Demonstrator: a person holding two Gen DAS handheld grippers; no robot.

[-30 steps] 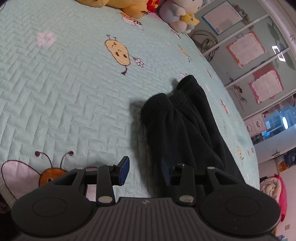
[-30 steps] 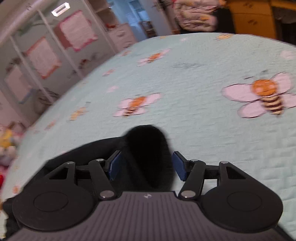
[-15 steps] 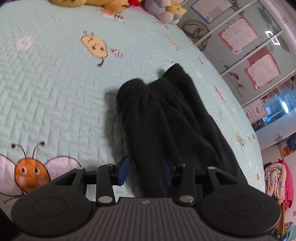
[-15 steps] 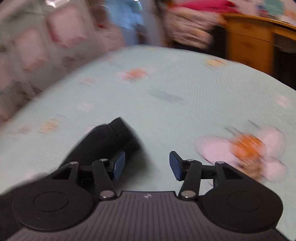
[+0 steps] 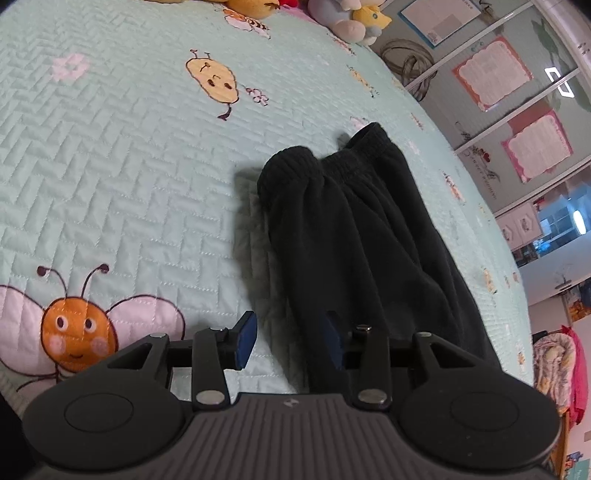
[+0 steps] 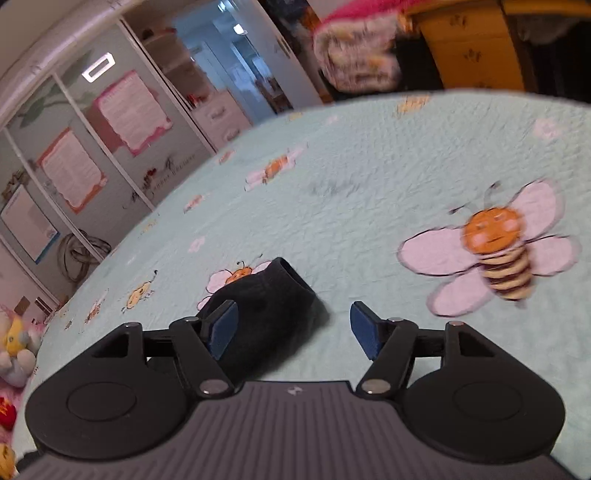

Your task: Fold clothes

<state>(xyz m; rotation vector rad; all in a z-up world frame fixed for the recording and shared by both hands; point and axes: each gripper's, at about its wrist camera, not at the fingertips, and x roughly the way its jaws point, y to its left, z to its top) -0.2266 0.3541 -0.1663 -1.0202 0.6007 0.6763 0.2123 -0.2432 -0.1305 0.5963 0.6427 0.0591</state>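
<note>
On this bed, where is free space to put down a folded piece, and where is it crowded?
Free: the wide stretch of quilt left of the black trousers, between the orange bee print and the soft toys. Also free: the quilt beyond the trouser end in the right wrist view, around the big bee. Crowded: the far edge with toys.

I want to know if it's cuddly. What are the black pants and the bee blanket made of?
The pants look like soft fleece: matte, fuzzy, with a gathered stretchy waistband. The blanket looks like quilted cotton or something similar, smooth and pale green, with stitched zigzag lines and printed or sewn-on bees. I can't tell the exact fibres.
</note>
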